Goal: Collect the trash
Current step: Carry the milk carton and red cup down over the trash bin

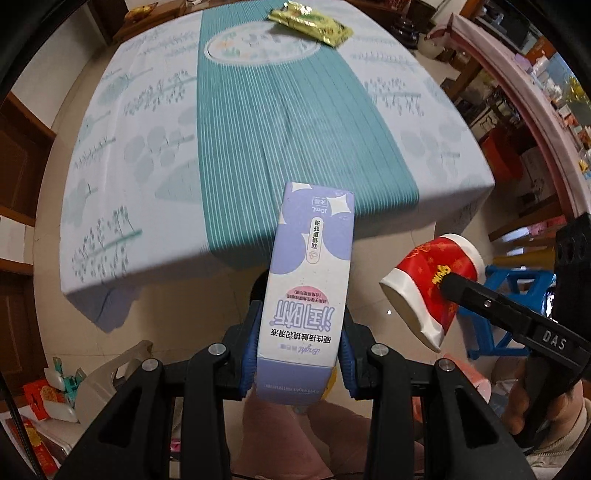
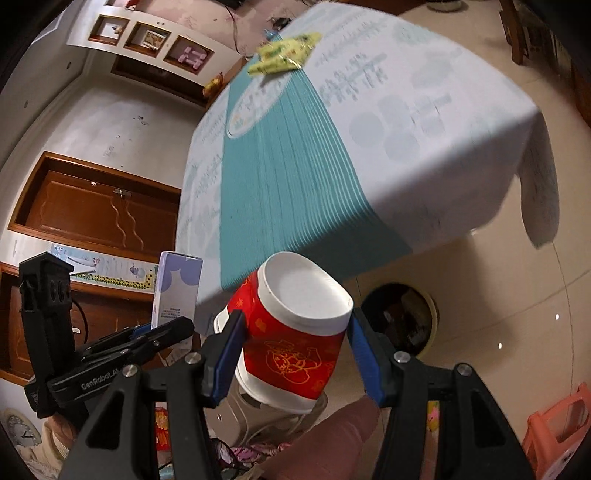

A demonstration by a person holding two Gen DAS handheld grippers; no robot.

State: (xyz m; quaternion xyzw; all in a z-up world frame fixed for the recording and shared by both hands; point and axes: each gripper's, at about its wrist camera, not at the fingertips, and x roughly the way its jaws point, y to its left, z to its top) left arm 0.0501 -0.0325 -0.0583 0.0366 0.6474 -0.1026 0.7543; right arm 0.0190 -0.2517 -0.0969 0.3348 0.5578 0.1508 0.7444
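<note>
Left tool (image 1: 297, 354) clamps the purple carton (image 1: 308, 291); right tool (image 2: 295, 354) clamps the red cup (image 2: 295, 339).

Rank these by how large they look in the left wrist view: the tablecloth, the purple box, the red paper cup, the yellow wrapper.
1. tablecloth, by far the largest.
2. purple box, though it sits very near the camera, so it looks bigger than it is.
3. red paper cup.
4. yellow wrapper, smallest, but farthest away, so its rank below the cup is unsure.
</note>
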